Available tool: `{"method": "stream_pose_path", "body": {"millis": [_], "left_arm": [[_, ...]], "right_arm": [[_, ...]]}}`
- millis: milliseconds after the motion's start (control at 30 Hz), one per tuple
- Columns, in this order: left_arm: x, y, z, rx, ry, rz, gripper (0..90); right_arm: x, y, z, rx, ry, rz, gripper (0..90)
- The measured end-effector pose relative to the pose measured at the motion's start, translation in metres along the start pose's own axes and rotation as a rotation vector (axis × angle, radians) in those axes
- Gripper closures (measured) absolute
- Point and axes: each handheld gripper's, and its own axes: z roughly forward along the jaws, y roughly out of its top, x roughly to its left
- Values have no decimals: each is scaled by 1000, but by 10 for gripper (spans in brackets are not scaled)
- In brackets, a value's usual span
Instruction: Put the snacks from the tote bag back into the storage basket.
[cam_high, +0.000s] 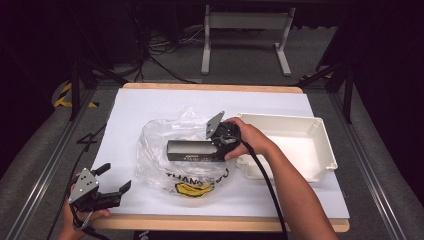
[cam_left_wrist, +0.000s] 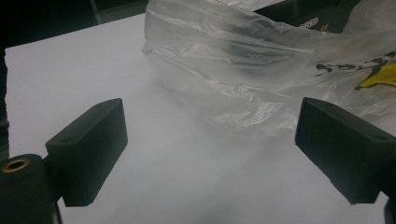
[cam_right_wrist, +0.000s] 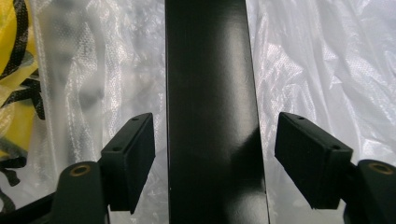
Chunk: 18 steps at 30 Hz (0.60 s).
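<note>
From above, the right gripper reaches into a clear bag mid-table, a black box ahead of its jaws; an empty white tray sits just behind the hand. The left gripper rests spread at the table's near corner. Its own view shows open jaws over bare table, bag ahead. The right gripper's view shows spread jaws flanking the box with gaps each side, bag plastic beyond.
</note>
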Motion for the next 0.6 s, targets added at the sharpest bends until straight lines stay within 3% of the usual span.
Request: {"method": "stream_pose_path", "body": {"millis": [433, 600], "left_arm": [[1, -1, 0, 1, -6, 2, 102], [1, -1, 0, 4, -6, -2, 102]], "right_arm": [[-2, 2, 16, 106, 29, -20, 364], [-2, 4, 20, 108, 46, -30, 393]]}}
